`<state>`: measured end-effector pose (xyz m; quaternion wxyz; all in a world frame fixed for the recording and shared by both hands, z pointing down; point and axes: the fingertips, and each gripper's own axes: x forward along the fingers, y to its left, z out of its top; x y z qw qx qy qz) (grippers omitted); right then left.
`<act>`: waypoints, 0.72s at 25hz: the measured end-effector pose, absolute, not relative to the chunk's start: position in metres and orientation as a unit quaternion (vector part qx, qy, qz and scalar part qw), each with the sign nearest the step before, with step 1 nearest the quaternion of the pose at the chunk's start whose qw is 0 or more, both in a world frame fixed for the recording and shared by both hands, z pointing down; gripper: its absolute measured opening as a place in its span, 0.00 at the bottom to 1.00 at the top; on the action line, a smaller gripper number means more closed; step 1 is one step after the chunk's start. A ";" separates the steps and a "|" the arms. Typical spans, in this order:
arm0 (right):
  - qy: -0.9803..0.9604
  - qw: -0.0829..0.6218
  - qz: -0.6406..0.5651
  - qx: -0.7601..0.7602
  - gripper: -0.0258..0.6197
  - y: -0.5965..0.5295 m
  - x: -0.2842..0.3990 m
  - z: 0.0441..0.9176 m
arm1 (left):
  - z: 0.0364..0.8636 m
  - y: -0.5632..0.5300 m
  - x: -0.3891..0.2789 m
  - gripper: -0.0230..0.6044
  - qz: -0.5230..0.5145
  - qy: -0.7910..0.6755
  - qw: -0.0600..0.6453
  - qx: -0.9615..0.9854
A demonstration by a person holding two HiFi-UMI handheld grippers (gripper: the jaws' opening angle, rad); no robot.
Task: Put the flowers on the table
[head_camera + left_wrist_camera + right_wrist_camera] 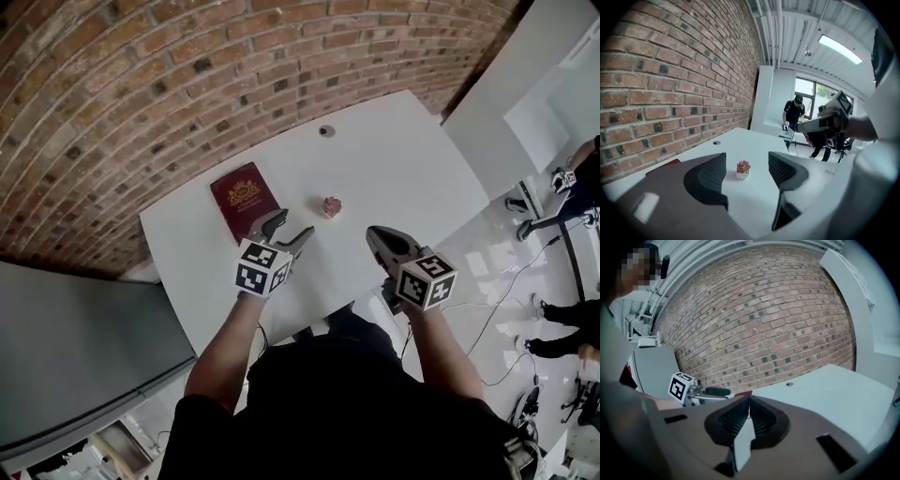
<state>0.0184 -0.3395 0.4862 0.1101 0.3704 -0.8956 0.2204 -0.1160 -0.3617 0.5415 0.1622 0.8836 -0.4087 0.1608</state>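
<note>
1. Flowers (331,205): a small pink plant in a white pot, standing upright on the white table (412,159), mid-table and clear of the edges
2. Red book (244,199) lies flat on the table to the left of the pot, well apart from it. Cable hole (326,131) is further back, near the brick wall (141,84)
3. Left gripper (291,231): jaws apart with nothing held. Its own view shows the flowers framed in the gap between the jaws but some way beyond the tips, touching neither
4. Right gripper (377,234): jaws pressed together with nothing between them. It is aimed at the wall, not at the pot
5. Key relation: the pot sits ahead of both grippers and between them in the head view, a little nearer the left one. The left gripper already points straight at it. The pot's long axis is vertical, so the parted jaws would flank it on either side
6. Judgement: the flowers already rest on the table and neither gripper holds them, so the task reads as either done or not yet started. If a pick is meant, the left gripper only needs a straight advance, then a light squeeze low on the pot to keep it from tipping
</note>
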 end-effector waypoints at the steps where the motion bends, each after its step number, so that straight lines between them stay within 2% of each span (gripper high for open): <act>1: -0.895 0.105 0.216 0.376 0.06 -0.337 0.020 0.481 | 0.535 -0.359 -0.119 0.50 0.153 -0.407 0.162 0.886; 6: -0.892 0.095 0.206 0.390 0.06 -0.319 0.033 0.472 | 0.504 -0.342 -0.130 0.41 0.125 -0.414 0.160 0.887; 10: -0.890 0.083 0.196 0.404 0.06 -0.318 0.053 0.457 | 0.477 -0.335 -0.136 0.40 0.115 -0.437 0.145 0.880; 14: -0.893 0.059 0.186 0.405 0.06 -0.315 0.072 0.438 | 0.458 -0.332 -0.137 0.28 0.106 -0.460 0.145 0.870; 16: -0.902 0.052 0.178 0.391 0.06 -0.310 0.078 0.431 | 0.451 -0.331 -0.136 0.26 0.108 -0.476 0.135 0.862; 18: -0.909 0.051 0.167 0.378 0.06 -0.307 0.086 0.424 | 0.442 -0.332 -0.134 0.20 0.110 -0.495 0.124 0.853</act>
